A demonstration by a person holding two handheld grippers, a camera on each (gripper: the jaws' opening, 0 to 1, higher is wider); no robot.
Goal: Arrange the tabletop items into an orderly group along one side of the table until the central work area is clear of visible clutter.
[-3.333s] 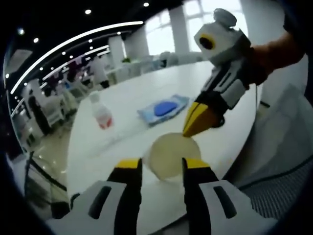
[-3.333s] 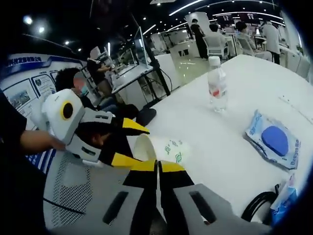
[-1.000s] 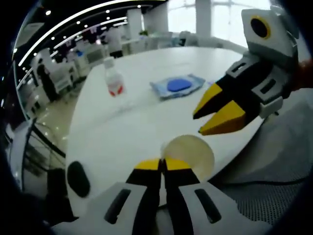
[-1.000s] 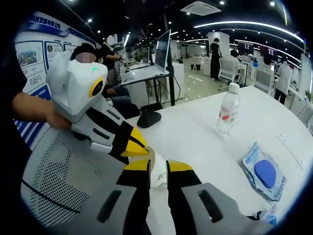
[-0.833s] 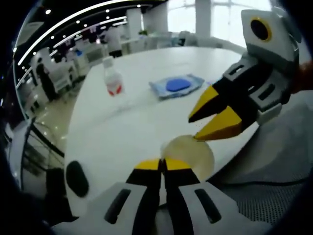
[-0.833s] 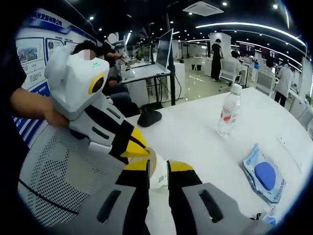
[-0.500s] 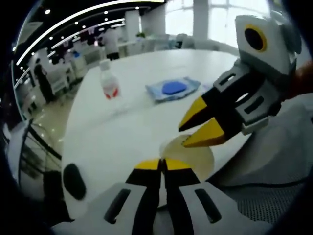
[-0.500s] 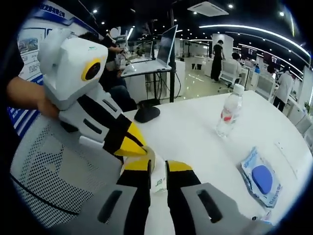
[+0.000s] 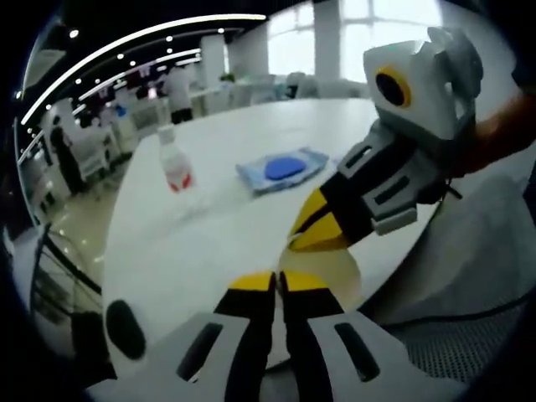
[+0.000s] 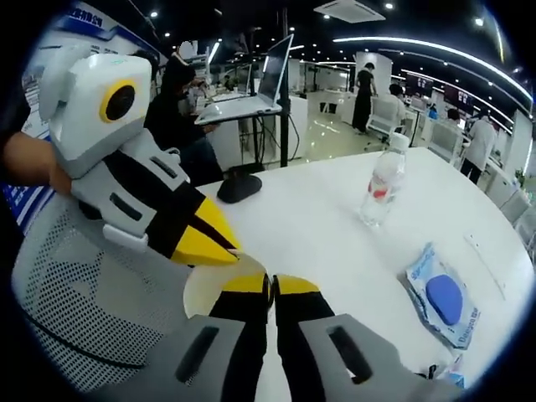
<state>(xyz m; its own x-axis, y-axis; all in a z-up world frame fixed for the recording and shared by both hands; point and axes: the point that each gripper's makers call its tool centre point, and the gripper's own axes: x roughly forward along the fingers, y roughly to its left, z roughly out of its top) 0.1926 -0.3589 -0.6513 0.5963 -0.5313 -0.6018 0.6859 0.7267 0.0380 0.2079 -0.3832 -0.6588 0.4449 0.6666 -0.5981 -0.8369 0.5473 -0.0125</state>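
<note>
At the near edge of the white table (image 9: 209, 243), the left tool (image 9: 277, 282) has its yellow-tipped jaws pressed together, and the pale paper cup (image 9: 335, 270) lies just past them on its side, its open mouth facing this view; whether the rim is pinched between the jaws cannot be told. The right tool (image 9: 311, 233) comes in from the right with its tips closed to a point, touching or just above the cup's upper rim. In the right gripper view, the right tool (image 10: 270, 285) has its jaws clenched with almost no gap, the cup (image 10: 205, 289) showing as a pale curved shape to their left, and the left tool (image 10: 219, 243) beside it. Farther across the table stands an upright water bottle (image 10: 377, 189) with a red label. Toward the far right side lies a blue wipes pack (image 10: 441, 303). A black mouse (image 10: 239, 188) rests near the table's left edge.
</note>
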